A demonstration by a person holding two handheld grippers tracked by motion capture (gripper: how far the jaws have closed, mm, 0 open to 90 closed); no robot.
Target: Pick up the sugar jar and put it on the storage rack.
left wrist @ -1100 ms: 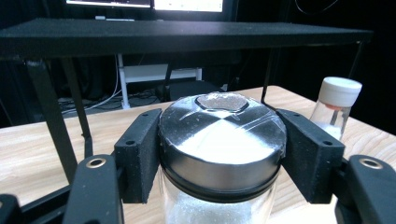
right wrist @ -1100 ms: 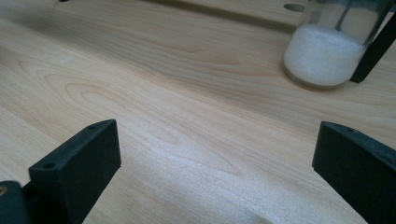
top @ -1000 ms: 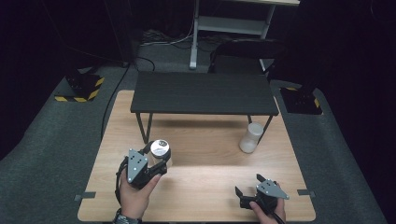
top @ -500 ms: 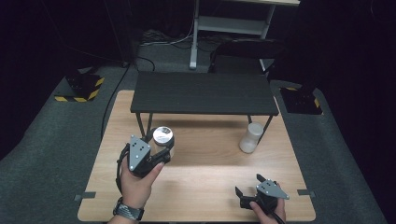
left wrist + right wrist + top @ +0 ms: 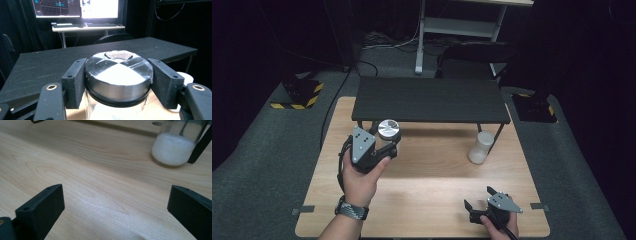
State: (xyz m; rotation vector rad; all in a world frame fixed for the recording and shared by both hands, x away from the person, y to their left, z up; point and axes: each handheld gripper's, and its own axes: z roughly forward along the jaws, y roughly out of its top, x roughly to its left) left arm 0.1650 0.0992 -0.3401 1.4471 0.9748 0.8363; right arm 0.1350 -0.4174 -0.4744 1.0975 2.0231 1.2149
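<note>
While the left gripper [image 5: 384, 145] clamps the silver-lidded jar [image 5: 118, 72] near the shelf's [image 5: 429, 100] front edge, the right gripper [image 5: 115, 212] rests open by the table's [image 5: 427, 200] front-right corner.

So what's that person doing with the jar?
A person holds a two-jaw gripper in each hand at a wooden table. The left gripper is shut on a glass jar with a silver lid, gripping it just under the lid, in front of the low black shelf. The right gripper sits open near the table's front edge, holding nothing. A second jar of white powder stands by the shelf's right leg.
</note>
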